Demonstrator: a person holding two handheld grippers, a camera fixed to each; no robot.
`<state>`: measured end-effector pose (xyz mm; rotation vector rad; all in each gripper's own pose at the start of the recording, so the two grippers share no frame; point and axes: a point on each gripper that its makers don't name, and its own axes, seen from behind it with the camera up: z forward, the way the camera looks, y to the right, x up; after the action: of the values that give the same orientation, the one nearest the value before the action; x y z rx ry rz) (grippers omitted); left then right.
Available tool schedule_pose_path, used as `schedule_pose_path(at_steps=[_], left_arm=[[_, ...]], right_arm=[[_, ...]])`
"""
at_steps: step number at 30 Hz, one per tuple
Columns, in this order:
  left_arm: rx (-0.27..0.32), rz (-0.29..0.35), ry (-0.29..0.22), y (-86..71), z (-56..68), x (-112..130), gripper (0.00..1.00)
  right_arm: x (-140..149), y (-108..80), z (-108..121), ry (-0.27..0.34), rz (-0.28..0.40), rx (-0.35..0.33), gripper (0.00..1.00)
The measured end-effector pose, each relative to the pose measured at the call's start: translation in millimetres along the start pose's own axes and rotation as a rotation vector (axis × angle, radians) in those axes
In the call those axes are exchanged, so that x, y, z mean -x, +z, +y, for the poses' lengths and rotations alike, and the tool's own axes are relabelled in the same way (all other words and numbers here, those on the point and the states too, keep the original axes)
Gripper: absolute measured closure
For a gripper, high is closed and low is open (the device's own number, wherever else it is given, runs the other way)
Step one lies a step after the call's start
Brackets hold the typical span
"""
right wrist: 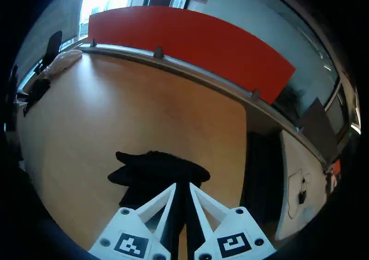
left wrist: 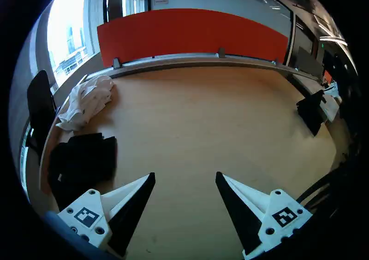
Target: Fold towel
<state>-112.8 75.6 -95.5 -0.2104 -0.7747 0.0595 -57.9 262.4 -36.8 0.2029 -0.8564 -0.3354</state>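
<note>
Our right gripper point(right wrist: 182, 185) had its jaws drawn nearly together on the near edge of the black towel point(right wrist: 157, 168), which lay bunched just ahead of the tips, apparently pinched for a fold. How much cloth sat between them we could not make out. Our left gripper point(left wrist: 184, 174) stood wide open over the wooden table point(left wrist: 207, 121), free to assist. Left of its jaws lay a dark folded cloth point(left wrist: 83, 156), its near edge hidden, and beyond that a crumpled white cloth point(left wrist: 90, 101).

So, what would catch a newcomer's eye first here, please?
The red partition along the far edge of the table stands out first. Then the black towel bunched at the right gripper, jaws closed on it, and a crumpled white cloth at the table's left end.
</note>
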Motion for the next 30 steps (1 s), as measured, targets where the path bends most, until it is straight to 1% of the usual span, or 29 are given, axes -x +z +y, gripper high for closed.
schedule_pose_path(at_steps=[8,20,30], left_arm=[[-0.003,0.000,0.002,-2.1,-1.7,1,0.03],[-0.009,0.000,0.010,-5.2,-4.2,3,0.03],[-0.014,-0.002,0.017,-6.4,-5.2,5,0.03]], right_arm=[[36,-0.3,-1,0.031,-0.066,0.015,0.95],[77,1.8,-3,0.078,-0.144,0.028,0.95],[98,6.9,0,0.108,-0.200,0.052,0.95]])
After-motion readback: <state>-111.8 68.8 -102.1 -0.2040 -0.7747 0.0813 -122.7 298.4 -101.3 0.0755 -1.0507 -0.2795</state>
